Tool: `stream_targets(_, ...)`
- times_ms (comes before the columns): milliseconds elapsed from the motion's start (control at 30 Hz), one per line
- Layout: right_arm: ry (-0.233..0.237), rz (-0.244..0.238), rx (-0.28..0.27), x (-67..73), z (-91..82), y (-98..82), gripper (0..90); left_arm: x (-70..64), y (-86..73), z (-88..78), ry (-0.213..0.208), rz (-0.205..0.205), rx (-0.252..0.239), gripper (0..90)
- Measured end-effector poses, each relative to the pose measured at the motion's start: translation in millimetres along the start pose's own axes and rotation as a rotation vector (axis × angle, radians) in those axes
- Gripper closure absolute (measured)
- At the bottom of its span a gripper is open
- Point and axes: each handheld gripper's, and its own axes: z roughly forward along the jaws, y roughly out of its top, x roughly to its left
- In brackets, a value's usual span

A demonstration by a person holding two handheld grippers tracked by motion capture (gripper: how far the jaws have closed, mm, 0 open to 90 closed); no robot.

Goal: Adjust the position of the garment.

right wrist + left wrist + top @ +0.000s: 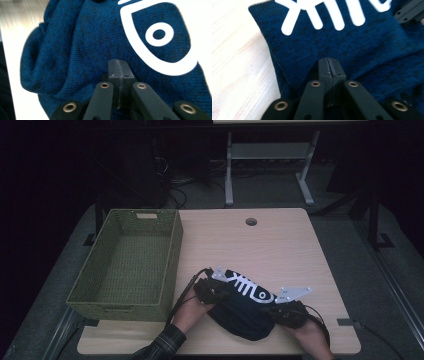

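left gripper (pixel 212 290) and right gripper (pixel 287 310) jaws fully closed, nothing clamped, tips pressed onto navy garment (pixel 242 312) on table (pixel 280 245).

1. Your left gripper (pixel 216 292) sits left of centre, jaws pressed fully together, your left hand (pixel 192 312) gripping it from below.
2. Your right gripper (pixel 280 312) lies lower right, jaws likewise closed flat, right hand (pixel 310 335) behind it.
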Motion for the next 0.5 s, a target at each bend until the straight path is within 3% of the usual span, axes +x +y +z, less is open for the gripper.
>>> stream_targets(200,-0.016,0.003,0.003,2.6,2.8,-1.4,90.0,1.1,-0.3,1.8,-0.008,-0.013,-0.003,89.8)
stream_targets(300,-0.023,-0.02,-0.012,3.3,0.7,-1.7,88.6,3.9,0.0,-1.8,-0.026,-0.026,-0.011,88.1)
stream_targets(500,-0.045,-0.013,-0.07,3.8,-12.6,-3.8,67.7,11.2,3.5,-15.6,-0.001,-0.06,-0.053,70.6)
